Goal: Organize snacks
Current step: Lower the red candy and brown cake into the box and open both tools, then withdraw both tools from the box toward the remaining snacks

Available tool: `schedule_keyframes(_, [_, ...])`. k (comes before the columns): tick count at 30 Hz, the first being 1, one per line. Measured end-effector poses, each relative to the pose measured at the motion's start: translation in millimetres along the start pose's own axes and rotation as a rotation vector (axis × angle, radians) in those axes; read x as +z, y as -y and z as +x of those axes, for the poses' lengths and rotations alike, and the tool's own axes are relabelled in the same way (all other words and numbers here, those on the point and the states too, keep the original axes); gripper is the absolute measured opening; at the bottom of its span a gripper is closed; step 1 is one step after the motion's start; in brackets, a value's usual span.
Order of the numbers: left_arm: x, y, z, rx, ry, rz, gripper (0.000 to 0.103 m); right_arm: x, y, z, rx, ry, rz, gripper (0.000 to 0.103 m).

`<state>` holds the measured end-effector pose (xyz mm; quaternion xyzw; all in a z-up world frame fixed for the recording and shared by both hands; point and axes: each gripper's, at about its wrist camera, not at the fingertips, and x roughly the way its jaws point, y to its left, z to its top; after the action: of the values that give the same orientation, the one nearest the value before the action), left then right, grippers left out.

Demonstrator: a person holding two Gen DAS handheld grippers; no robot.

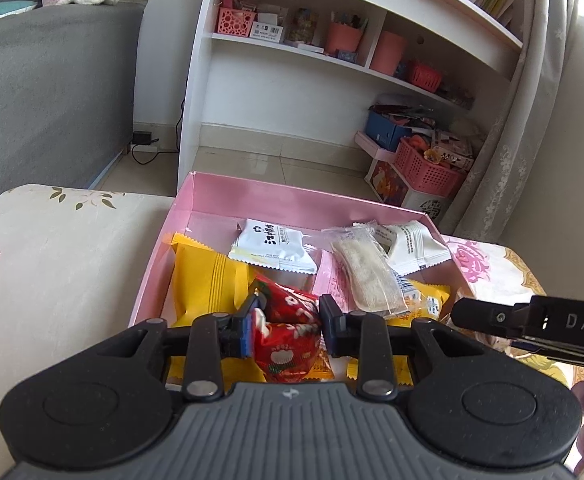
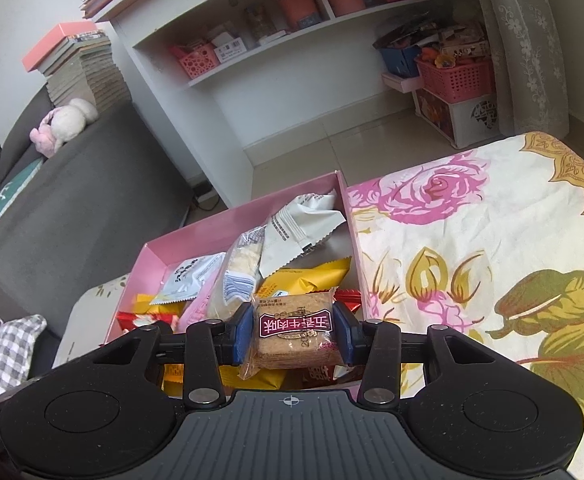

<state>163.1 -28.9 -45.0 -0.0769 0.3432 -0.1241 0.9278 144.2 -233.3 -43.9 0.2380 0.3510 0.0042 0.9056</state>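
Observation:
A pink box (image 1: 292,196) on the table holds several snack packets: a yellow one (image 1: 205,280), white ones (image 1: 271,246) and a clear rice-cracker packet (image 1: 372,276). My left gripper (image 1: 285,322) hangs over the box's near side, shut on a red snack packet (image 1: 292,344) between its blue pads. A finger (image 1: 488,314) of my right gripper reaches in from the right. In the right wrist view, my right gripper (image 2: 294,332) grips a brown biscuit packet (image 2: 296,328) with a maroon label. It holds the packet above the near right part of the pink box (image 2: 147,256).
A floral cloth (image 2: 472,260) covers the table to the right of the box. A grey sofa (image 1: 51,100) stands on the left. Beyond the table are a white shelf unit (image 1: 292,80) and a pink basket (image 1: 428,168) on the tiled floor.

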Motion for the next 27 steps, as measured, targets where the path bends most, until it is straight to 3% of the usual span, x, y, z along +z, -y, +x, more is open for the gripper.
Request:
schedule_keyframes(10, [-3.2,4.8,-7.4,0.001,-0.011,0.040,0.048,1.9,-0.4,-8.3,-0.002,0.010,-0.009,0.060])
schedule_keyframes(14, [-3.6,7.8,-18.9,0.008,0.000,0.072,0.066,4.0,-1.2,-16.6,0.001,0.029,-0.019,0.065])
schedule_keyframes(22, [-3.9,10.6,-44.2,-0.018,0.002,0.106,0.084,3.0,-8.2,-37.4,0.014,0.047,-0.067,0.080])
schedule_keyframes(27, [-9.6,13.5,-58.0,-0.021,-0.012,0.132,0.093,-1.3,-11.0,-53.5,0.019,0.049,-0.098,0.084])
